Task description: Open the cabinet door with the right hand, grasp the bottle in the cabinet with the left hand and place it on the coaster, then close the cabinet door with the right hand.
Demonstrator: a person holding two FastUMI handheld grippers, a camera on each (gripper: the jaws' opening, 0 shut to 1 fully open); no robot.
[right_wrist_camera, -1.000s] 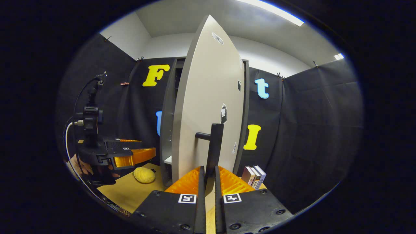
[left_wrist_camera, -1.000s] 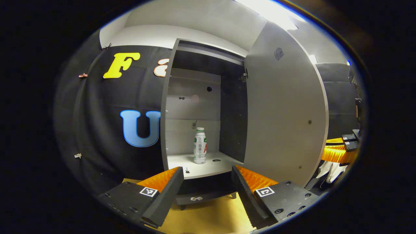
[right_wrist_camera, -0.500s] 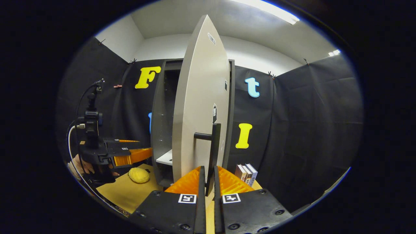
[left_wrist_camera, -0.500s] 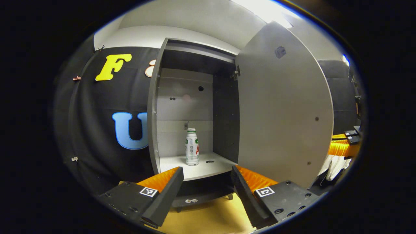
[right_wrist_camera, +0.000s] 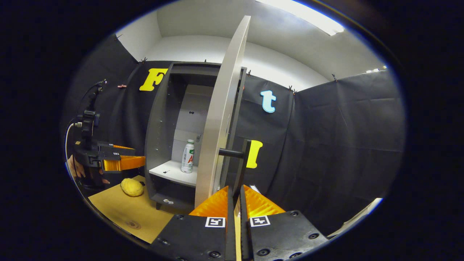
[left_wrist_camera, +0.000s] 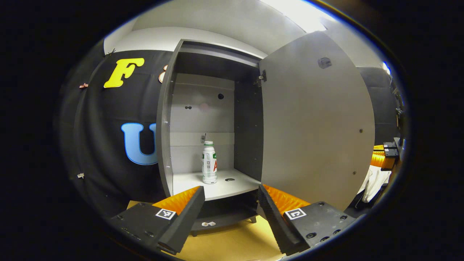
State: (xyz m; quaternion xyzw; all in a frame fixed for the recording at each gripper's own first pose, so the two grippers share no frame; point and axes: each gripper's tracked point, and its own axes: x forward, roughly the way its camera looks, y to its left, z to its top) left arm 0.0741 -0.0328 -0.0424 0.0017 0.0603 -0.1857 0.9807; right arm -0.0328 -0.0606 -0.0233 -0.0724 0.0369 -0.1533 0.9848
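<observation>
A white bottle (left_wrist_camera: 209, 162) with a green-trimmed label stands upright on the shelf (left_wrist_camera: 217, 185) inside the open cabinet (left_wrist_camera: 165, 119). The left hand-held gripper (left_wrist_camera: 230, 203) is spread; the right hand-held gripper (right_wrist_camera: 235, 203) pinches the door handle (right_wrist_camera: 242, 166).

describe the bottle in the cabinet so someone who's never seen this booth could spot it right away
Find the tall grey cabinet against the black cloth wall, its door swung open. On its white shelf stands the bottle, upright and alone. It is small and white with a white cap and a green and red label.
</observation>
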